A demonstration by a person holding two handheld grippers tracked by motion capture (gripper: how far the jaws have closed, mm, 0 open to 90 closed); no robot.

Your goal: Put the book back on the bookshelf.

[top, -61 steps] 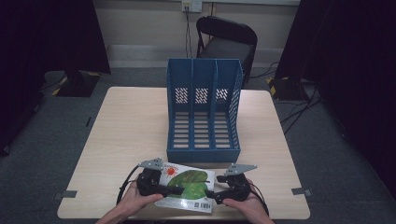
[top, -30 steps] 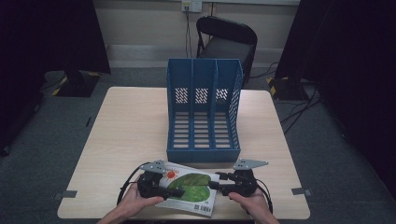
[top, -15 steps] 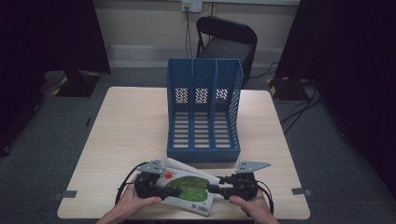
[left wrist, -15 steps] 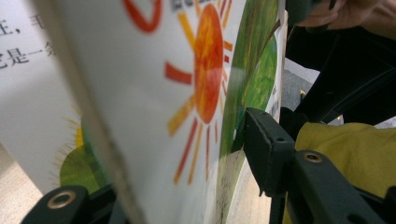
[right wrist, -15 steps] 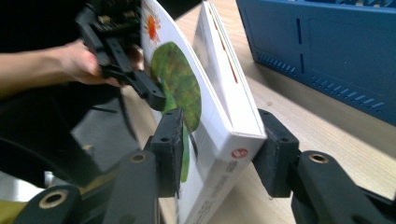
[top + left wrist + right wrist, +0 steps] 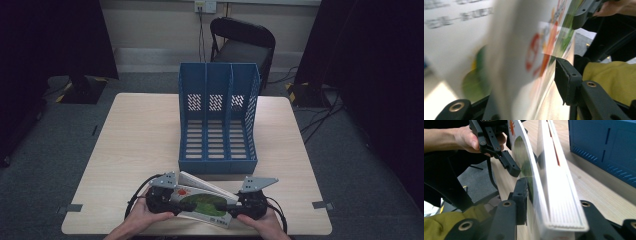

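Book (image 6: 202, 204) tilted up on its edge at the near table edge, clamped at both ends: left gripper (image 6: 170, 201) pinches one end, right gripper (image 6: 231, 210), jaws just closing, grips the other. Lift begun; blue file rack (image 6: 218, 120) beyond the fingertips stands empty, filing remains.

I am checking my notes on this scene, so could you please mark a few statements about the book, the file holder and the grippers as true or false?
1. The book is held at both ends, by the left gripper and the right gripper. True.
2. The book already stands inside the blue file holder. False: it is at the near table edge, outside the holder.
3. The holder's three slots are empty. True.
4. The book's cover is plain black. False: it is white with green and an orange-red mark.
5. A chair stands behind the table. True.
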